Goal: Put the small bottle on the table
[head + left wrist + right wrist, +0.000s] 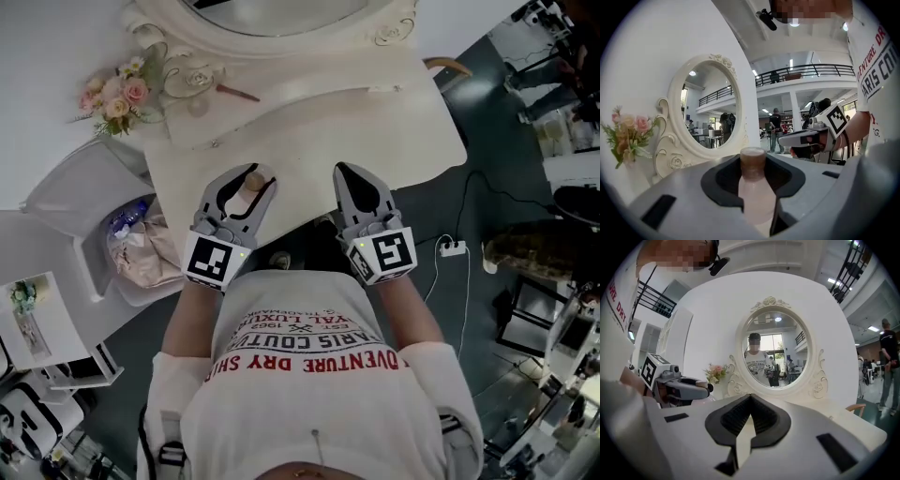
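Note:
A small pale pink bottle (248,195) with a brown cap (753,161) stands upright between the jaws of my left gripper (249,176), which is shut on its body. The bottle (755,197) is held over the near edge of the white dressing table (309,122); whether its base touches the top is hidden. My right gripper (343,172) hovers beside it to the right, over the same edge, shut with nothing between its jaws (750,398). Each gripper shows in the other's view: the right gripper (783,139) and the left gripper (708,388).
An oval mirror (774,348) in an ornate white frame rises at the table's back. A pink flower bunch (117,94) lies at the back left. A white bin with a bag (141,248) stands left of the table. A power strip (453,248) lies on the floor to the right.

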Motion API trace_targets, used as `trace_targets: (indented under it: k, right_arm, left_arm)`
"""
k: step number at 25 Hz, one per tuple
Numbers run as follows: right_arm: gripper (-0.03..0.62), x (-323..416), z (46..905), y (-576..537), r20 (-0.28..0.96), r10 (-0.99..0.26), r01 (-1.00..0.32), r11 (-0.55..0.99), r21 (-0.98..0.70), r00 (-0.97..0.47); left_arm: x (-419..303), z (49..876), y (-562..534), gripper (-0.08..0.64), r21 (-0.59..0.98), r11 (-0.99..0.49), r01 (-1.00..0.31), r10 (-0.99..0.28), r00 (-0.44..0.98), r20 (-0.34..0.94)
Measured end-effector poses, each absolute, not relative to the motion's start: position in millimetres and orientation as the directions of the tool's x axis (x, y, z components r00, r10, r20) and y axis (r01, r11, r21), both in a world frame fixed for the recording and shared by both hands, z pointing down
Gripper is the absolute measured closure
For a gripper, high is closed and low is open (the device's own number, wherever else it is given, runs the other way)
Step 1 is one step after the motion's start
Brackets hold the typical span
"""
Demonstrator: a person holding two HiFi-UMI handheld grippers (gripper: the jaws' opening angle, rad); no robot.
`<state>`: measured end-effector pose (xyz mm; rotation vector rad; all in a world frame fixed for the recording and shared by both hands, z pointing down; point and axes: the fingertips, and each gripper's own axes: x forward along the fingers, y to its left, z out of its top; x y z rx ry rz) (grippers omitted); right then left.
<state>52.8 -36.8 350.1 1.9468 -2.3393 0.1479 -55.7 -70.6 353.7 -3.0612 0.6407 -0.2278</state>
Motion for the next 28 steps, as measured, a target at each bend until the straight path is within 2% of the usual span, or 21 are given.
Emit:
trace_targets:
  k: [16,23,28]
  right_arm:
    - [0.594,131,383,-134,0.198,-0.852,-0.872,0.486,-0.049,-0.486]
    - [0.594,142,421,-150,0.229,-0.768,-0.798,0.598,-0.079,-0.598]
    - [0.594,154,446,-162,0.262,-0.740,-0.779,0.620,-0.092,-0.619]
  left_arm:
    - [19,407,-136,0.419,0.017,-0.747,-0.665,-0.645,0.730,0.227]
    - [49,458,-150,0.419,0.026,-0.708,-0.705,-0.670,0.683,0.290]
    - [61,499,-159,0.419,0.040,-0.682,-0.730,-0.677,0.652,0.341]
